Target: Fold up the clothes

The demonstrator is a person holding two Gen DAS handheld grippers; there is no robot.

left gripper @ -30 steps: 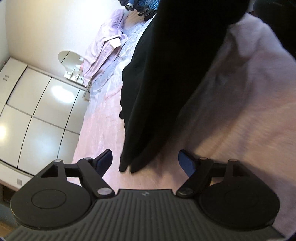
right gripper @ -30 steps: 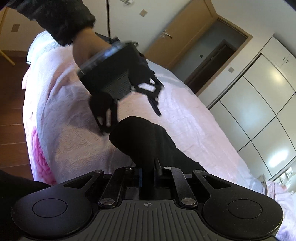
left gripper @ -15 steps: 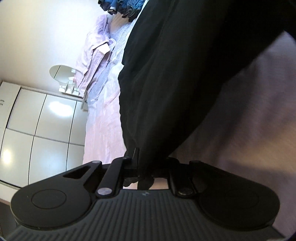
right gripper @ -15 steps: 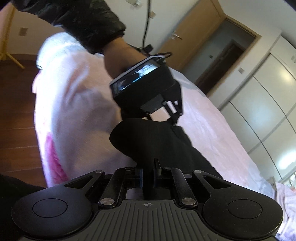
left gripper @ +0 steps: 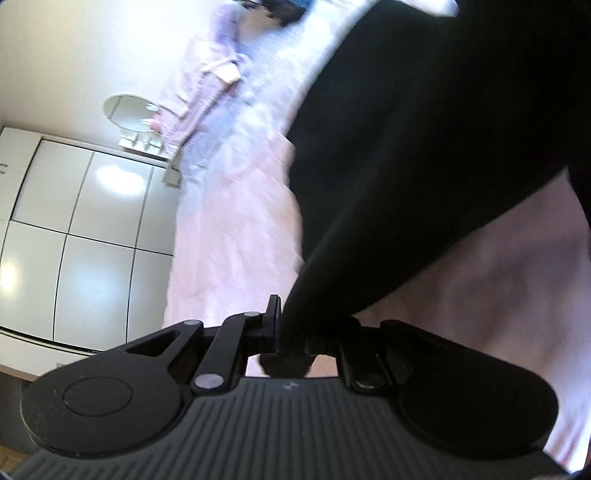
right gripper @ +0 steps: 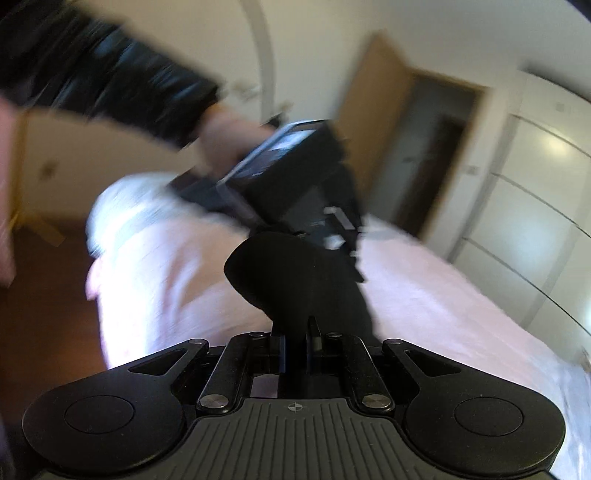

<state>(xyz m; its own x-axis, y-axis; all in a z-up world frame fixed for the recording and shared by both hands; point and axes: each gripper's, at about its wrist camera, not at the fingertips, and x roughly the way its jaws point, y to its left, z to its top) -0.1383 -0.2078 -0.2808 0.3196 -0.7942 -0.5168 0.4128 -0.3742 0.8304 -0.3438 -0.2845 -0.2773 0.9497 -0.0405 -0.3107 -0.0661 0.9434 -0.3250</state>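
Observation:
A black garment [left gripper: 406,147] hangs above the pink bedspread [left gripper: 229,236], stretched between both grippers. My left gripper [left gripper: 290,332] is shut on a lower corner of it, the cloth bunched between the fingers. In the right wrist view the same black garment [right gripper: 295,269] rises from my right gripper [right gripper: 294,343], which is shut on another edge. Beyond that fold the left gripper [right gripper: 295,177] shows as a blurred black body held by a hand in a dark sleeve [right gripper: 110,85].
The pink bedspread [right gripper: 424,295] fills the lower half of the right wrist view. A lilac garment [left gripper: 207,74] and blue clothes [left gripper: 280,5] lie at the far end of the bed. White wardrobe doors [left gripper: 74,221], a round mirror [left gripper: 131,110] and a wooden door [right gripper: 380,122] surround it.
The left gripper, open a second ago, has closed on the garment's corner. Both grippers have lifted the cloth off the bed, and the views are now motion-blurred.

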